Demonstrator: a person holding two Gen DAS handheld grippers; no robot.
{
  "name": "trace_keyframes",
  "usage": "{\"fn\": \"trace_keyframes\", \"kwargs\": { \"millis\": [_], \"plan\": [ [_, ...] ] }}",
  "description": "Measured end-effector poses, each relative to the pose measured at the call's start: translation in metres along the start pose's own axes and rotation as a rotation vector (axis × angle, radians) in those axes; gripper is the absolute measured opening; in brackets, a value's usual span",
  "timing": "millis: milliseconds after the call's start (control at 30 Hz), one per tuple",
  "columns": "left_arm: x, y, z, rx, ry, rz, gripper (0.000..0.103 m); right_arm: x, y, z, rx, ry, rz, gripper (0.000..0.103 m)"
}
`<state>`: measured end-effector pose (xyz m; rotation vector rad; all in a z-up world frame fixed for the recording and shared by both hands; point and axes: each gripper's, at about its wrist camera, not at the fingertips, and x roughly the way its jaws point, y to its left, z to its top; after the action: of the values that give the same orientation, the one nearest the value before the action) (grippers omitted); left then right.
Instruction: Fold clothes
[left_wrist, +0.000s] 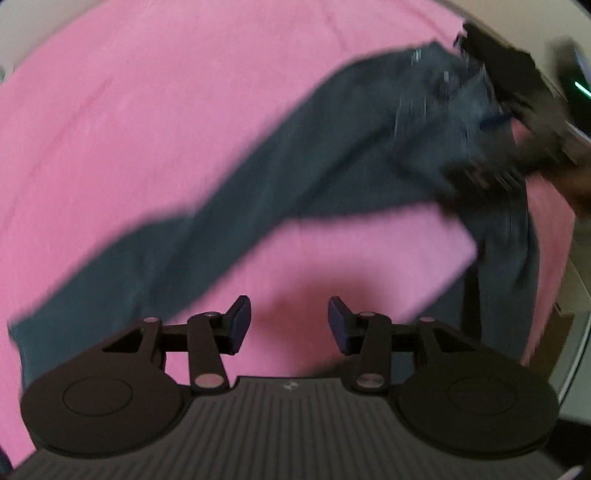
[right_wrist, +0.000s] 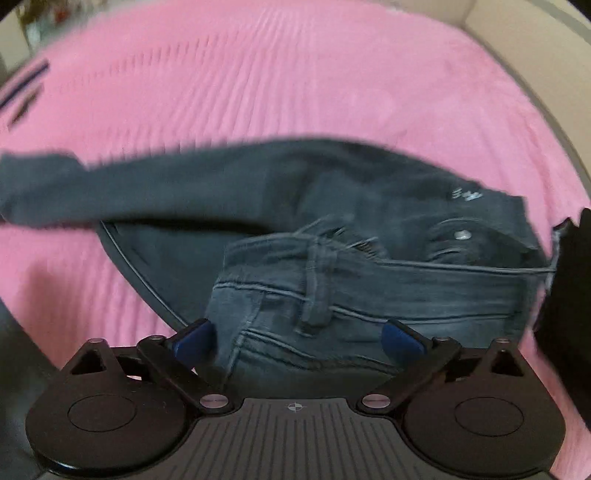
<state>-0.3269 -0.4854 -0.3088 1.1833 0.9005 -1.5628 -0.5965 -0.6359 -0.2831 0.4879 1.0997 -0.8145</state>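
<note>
A pair of dark grey-blue jeans (left_wrist: 258, 192) lies across the pink bedspread (left_wrist: 166, 92), one leg running down to the lower left. My left gripper (left_wrist: 290, 325) is open over bare pink cover, and nothing sits between its blue pads. In the right wrist view the jeans' waistband (right_wrist: 369, 288), with a belt loop and a metal button, lies just ahead of my right gripper (right_wrist: 297, 341). That gripper stands wide open, with the denim below the gap and the pads not pressing on it. Both views are motion-blurred.
The pink bedspread (right_wrist: 258, 74) fills most of both views. A dark-striped piece of cloth (right_wrist: 26, 85) shows at the far left edge. A pale wall or bed edge (right_wrist: 517, 40) runs along the upper right. A blurred black shape (left_wrist: 517, 110) sits over the jeans' waist end.
</note>
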Motion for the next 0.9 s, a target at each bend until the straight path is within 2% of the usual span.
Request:
{"fn": "trace_keyframes", "kwargs": {
  "millis": [33, 67, 167, 267, 333, 433, 533, 567, 600, 633, 667, 733, 800, 900],
  "plan": [
    [-0.002, -0.001, -0.01, -0.002, 0.007, 0.0, 0.041, 0.002, -0.002, 0.0, 0.016, 0.004, -0.004, 0.04],
    [-0.003, -0.001, -0.02, -0.004, 0.014, -0.001, 0.041, -0.002, -0.008, -0.002, 0.048, -0.004, -0.008, 0.018],
    [-0.019, 0.002, -0.032, -0.005, -0.007, -0.024, 0.041, -0.058, -0.046, -0.028, 0.283, -0.102, 0.001, 0.012],
    [-0.031, -0.003, -0.025, 0.031, -0.056, -0.042, 0.041, -0.126, -0.096, -0.08, 0.54, -0.218, -0.057, 0.011],
    [-0.035, -0.009, -0.016, 0.057, -0.085, -0.058, 0.041, -0.161, -0.136, -0.128, 0.731, -0.255, -0.153, 0.012],
    [-0.033, -0.017, -0.006, 0.087, -0.101, -0.068, 0.043, -0.168, -0.189, -0.195, 0.958, -0.185, -0.243, 0.012],
    [-0.029, -0.02, -0.006, 0.111, -0.087, -0.043, 0.043, -0.155, -0.213, -0.228, 1.038, -0.087, -0.262, 0.013],
    [-0.03, -0.017, -0.009, 0.107, -0.082, -0.029, 0.043, -0.152, -0.216, -0.232, 1.043, -0.064, -0.279, 0.019],
    [-0.032, -0.014, -0.012, 0.1, -0.077, -0.016, 0.043, -0.155, -0.215, -0.232, 1.042, -0.052, -0.309, 0.029],
    [-0.034, -0.011, -0.016, 0.093, -0.071, -0.002, 0.043, -0.161, -0.213, -0.23, 1.037, -0.061, -0.327, 0.062],
    [-0.035, -0.005, -0.022, 0.087, -0.065, 0.024, 0.043, -0.166, -0.207, -0.224, 1.025, -0.081, -0.34, 0.078],
    [-0.039, 0.008, -0.035, 0.074, -0.05, 0.081, 0.043, -0.166, -0.194, -0.206, 0.967, -0.115, -0.315, 0.078],
    [-0.044, 0.025, -0.053, 0.064, -0.035, 0.15, 0.043, -0.158, -0.174, -0.184, 0.894, -0.12, -0.226, 0.078],
    [-0.054, 0.05, -0.078, 0.052, -0.033, 0.25, 0.044, -0.14, -0.131, -0.15, 0.779, -0.083, -0.075, 0.078]
  ]
}}
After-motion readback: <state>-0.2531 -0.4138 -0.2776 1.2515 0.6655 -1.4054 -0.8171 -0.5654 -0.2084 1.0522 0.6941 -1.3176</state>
